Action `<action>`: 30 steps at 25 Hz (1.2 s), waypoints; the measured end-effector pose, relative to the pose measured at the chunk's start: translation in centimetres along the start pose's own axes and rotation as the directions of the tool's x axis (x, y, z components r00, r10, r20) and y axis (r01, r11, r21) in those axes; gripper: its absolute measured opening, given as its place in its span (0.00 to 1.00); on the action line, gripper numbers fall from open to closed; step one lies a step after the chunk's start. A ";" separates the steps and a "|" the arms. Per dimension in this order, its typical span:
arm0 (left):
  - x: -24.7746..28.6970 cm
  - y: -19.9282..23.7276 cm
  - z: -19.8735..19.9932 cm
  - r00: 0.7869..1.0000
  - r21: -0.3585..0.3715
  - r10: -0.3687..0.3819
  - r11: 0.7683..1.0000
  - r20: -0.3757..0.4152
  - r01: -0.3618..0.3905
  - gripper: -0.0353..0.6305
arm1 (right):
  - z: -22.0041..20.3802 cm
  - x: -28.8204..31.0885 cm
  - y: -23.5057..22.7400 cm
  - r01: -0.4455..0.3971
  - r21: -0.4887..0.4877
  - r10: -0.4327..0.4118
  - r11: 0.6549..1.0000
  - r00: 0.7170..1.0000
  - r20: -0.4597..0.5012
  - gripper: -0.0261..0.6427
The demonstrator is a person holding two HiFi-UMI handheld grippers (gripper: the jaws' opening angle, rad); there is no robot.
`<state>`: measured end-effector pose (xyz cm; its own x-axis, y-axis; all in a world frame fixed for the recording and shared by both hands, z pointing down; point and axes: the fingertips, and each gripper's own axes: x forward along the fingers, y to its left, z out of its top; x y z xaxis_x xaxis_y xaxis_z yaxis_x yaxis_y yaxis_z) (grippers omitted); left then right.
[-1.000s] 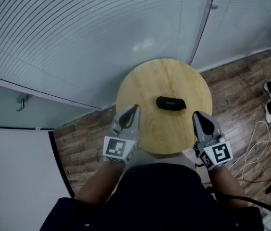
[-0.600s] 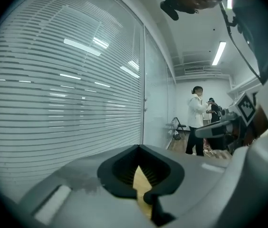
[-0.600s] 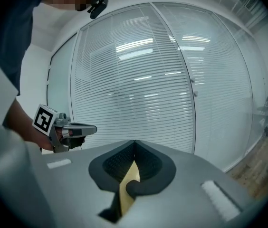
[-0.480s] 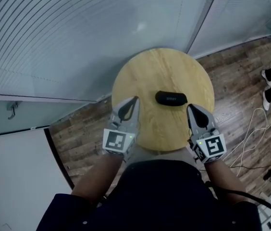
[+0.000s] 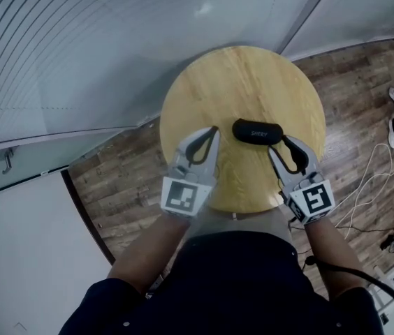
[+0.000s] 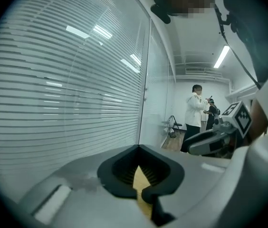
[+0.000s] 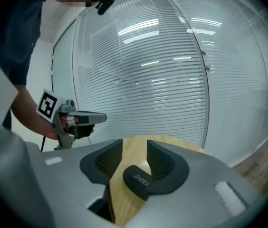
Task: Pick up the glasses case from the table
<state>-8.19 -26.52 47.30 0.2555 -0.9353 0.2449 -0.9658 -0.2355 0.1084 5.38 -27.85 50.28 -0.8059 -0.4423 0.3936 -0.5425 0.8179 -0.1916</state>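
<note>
Both hands have come down and forward over the last second, so that the two tools now reach over the near edge of the round wooden table (image 5: 239, 82) instead of hanging back from it. The bigger change is in the right gripper (image 5: 285, 145): its jaws were together a moment ago and have just been opening, and they now stand apart with bare wood showing through the gap. The black glasses case (image 5: 258, 131) lies flat in the same place on the table, just ahead of that gripper's tips and a little to its inner side. In the right gripper view one end of the case sits in front of the right-hand jaw and reaches partly across the mouth, but neither pad presses on it, so nothing is held yet. The left gripper (image 5: 213, 130) is clenched, its tips meeting on nothing, and the case lies near it, ahead and off to its right. This looks like the approach to a pick by the right hand. The mouth is ready, but it likely needs to shift inward and push on until the case lies squarely between the pads before it closes.
</note>
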 end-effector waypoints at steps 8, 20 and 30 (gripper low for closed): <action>2.9 1.7 -2.8 0.999 -0.017 0.029 0.999 -0.016 -0.029 0.06 | -2.4 3.7 -0.7 -0.149 0.020 0.149 0.989 0.989 -0.006 0.47; 5.6 4.4 -7.8 0.994 -0.025 0.085 0.996 -0.069 -0.087 0.06 | -8.7 7.9 -2.1 -0.261 -0.140 0.236 0.955 0.956 -0.172 0.62; 5.4 5.4 -9.7 0.989 -0.032 0.118 0.992 -0.094 -0.121 0.06 | -12.8 9.2 -1.9 -0.367 -0.352 0.233 0.861 0.900 -0.369 0.62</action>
<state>-11.64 -30.29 58.57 0.1428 -0.9275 0.3455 -0.9878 -0.1116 0.1086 2.02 -28.79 65.80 -0.7638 -0.0715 0.6415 -0.0872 0.9962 0.0071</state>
